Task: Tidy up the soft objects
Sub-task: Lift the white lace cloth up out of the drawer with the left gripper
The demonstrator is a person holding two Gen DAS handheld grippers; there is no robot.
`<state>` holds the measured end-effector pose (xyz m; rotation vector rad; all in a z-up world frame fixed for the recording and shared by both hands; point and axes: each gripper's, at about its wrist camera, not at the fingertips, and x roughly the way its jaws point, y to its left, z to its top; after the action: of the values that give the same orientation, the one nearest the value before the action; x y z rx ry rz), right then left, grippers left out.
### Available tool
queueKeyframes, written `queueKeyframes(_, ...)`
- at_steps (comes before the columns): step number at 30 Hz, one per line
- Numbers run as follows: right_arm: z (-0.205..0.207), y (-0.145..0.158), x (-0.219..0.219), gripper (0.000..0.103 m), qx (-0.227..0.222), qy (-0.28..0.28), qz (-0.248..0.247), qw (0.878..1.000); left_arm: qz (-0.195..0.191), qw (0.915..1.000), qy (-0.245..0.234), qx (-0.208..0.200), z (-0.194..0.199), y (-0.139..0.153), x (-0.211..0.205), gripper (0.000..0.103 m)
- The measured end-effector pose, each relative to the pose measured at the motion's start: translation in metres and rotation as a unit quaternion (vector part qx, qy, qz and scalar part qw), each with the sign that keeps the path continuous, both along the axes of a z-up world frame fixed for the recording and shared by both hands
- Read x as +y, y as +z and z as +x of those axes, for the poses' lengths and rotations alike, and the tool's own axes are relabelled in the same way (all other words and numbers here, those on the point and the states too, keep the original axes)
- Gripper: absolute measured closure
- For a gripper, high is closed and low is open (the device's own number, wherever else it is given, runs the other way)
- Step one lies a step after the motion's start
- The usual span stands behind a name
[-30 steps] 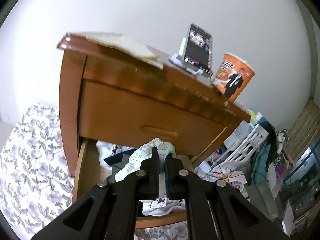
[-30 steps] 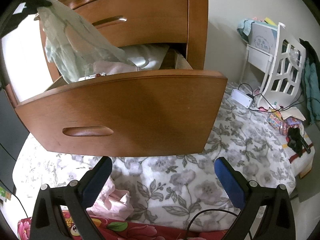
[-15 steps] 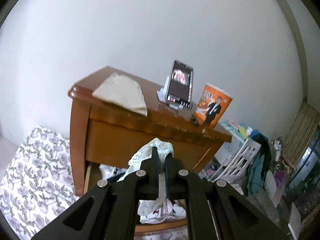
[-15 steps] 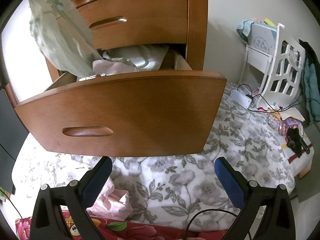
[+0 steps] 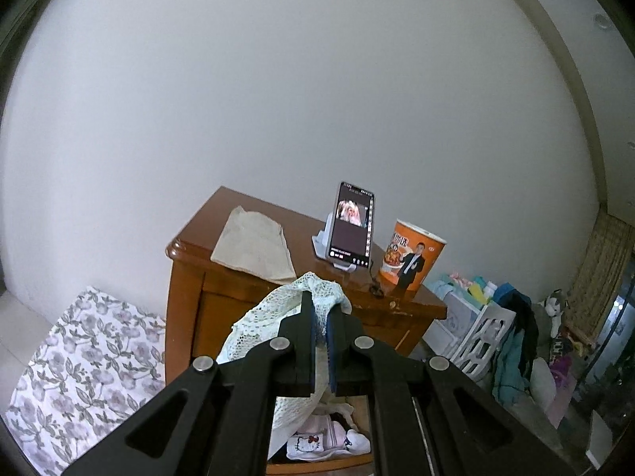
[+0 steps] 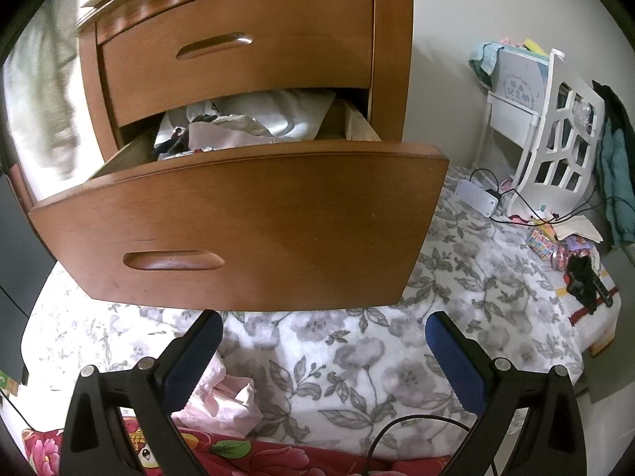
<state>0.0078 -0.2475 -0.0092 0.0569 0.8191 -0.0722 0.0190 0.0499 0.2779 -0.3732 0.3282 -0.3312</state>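
left hand-held gripper (image 5: pixel 321 309) clamps a pale lace garment (image 5: pixel 278 313), lower part hidden; right hand-held gripper (image 6: pixel 323 341) gapes empty; open drawer (image 6: pixel 246 230) contents jumbled.

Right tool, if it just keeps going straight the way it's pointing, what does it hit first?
Probably the floral bedding, seen between the fingers of the open right tool. The open drawer front sits just above that line, so it might be met instead; depth is hard to judge.

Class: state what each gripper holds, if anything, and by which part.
Left gripper: shut on the lace cloth, pinching a bunched fold at its top. Right gripper: open, holding nothing.
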Motion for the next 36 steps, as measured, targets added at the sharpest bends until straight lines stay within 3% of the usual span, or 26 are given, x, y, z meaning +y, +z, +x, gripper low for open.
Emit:
queueKeyframes(19, -0.002, 0.002, 0.001, 0.0, -0.005, -0.002, -0.006, 1.0, 0.017, 0.999, -0.032, -0.025, -0.046, 0.009, -0.013, 0.099)
queueKeyframes(36, -0.002, 0.003, 0.002, 0.0, -0.004, -0.002, -0.007, 1.0, 0.038, 0.9966, -0.073, 0.003, -0.086, -0.012, -0.033, 0.099)
